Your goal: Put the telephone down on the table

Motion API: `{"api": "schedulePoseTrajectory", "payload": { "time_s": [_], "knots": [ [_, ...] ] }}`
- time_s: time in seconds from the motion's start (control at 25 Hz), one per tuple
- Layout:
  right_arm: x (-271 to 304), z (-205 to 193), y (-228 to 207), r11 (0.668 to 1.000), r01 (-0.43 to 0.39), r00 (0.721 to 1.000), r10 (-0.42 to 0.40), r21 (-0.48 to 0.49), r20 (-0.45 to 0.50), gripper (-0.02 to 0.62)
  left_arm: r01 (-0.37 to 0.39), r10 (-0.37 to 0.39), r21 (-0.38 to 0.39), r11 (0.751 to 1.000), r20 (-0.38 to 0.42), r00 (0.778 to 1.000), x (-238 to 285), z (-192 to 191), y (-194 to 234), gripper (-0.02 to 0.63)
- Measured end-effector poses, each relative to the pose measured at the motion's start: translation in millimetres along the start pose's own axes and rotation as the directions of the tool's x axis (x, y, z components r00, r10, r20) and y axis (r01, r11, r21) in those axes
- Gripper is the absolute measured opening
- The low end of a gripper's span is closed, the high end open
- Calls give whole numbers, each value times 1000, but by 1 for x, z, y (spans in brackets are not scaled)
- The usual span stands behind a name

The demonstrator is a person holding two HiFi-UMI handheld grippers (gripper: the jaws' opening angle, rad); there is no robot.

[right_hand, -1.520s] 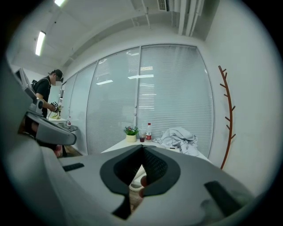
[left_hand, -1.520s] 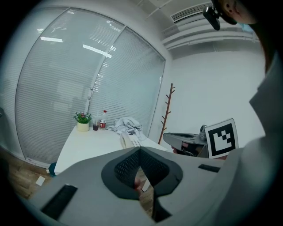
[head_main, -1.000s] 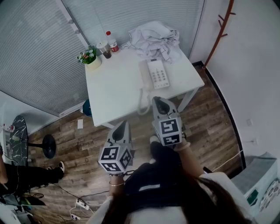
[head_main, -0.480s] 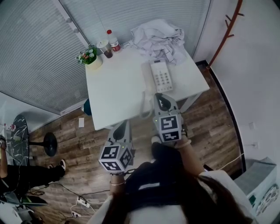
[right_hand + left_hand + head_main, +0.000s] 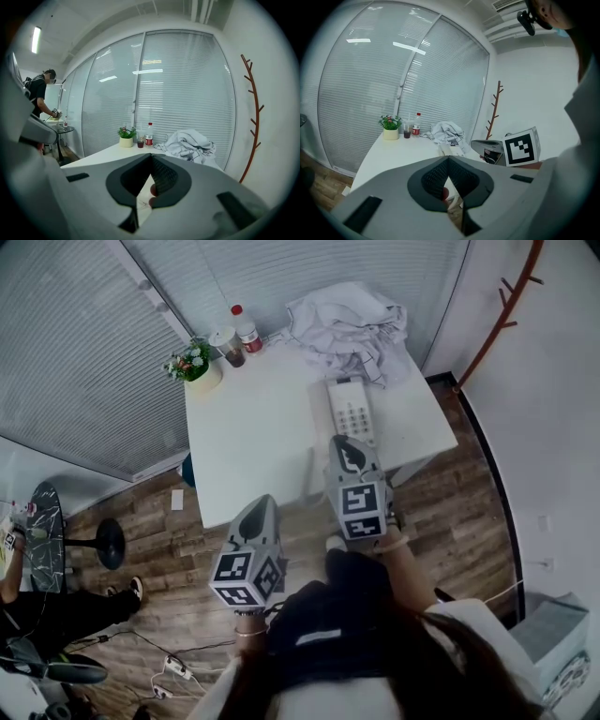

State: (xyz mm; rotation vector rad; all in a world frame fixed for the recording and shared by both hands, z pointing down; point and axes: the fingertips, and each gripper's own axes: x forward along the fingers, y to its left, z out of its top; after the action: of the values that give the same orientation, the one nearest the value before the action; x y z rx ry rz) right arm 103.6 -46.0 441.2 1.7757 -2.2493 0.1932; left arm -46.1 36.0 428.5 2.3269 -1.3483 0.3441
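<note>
Closest to me, the left hand-held gripper (image 5: 260,514) hangs over the wooden floor (image 5: 178,549), short of the surface (image 5: 253,427); its jaws are pressed together at the tips, and I see nothing between them in its own view; to its right, the right hand-held gripper (image 5: 347,444) reaches farther, its nose over the near edge of the white surface, jaws likewise closed tight and empty. Just past that nose lies the telephone (image 5: 352,409), a white set with a keypad, flat on the surface towards its right side; its coiled cord (image 5: 310,470) drops over the near edge; whether the right hand-held gripper touches the telephone I cannot tell. Beyond the telephone, a crumpled white cloth (image 5: 352,320) fills the far right corner, just beside the set; at the far left corner stand a potted plant (image 5: 195,367), a cup (image 5: 228,343) of dark drink and a red-capped bottle (image 5: 246,330), close together and well apart from the telephone; behind everything run slatted blinds (image 5: 94,362), and a reddish coat stand (image 5: 506,310) rises by the right-hand wall.
</note>
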Motion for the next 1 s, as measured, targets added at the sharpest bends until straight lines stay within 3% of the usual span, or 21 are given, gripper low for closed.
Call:
{"api": "schedulePoseTrajectory", "payload": {
  "time_s": [0.48,1.0],
  "knots": [
    [23,-10,-7,999,-38,999,38,10,-31,12,-78,78,-30,997,-11,997,0,-1,12,0],
    [43,-13,-13,1000,-25,998,26,18,-60,14,-58,57,-15,998,-19,998,20,10,24,0]
  ]
}}
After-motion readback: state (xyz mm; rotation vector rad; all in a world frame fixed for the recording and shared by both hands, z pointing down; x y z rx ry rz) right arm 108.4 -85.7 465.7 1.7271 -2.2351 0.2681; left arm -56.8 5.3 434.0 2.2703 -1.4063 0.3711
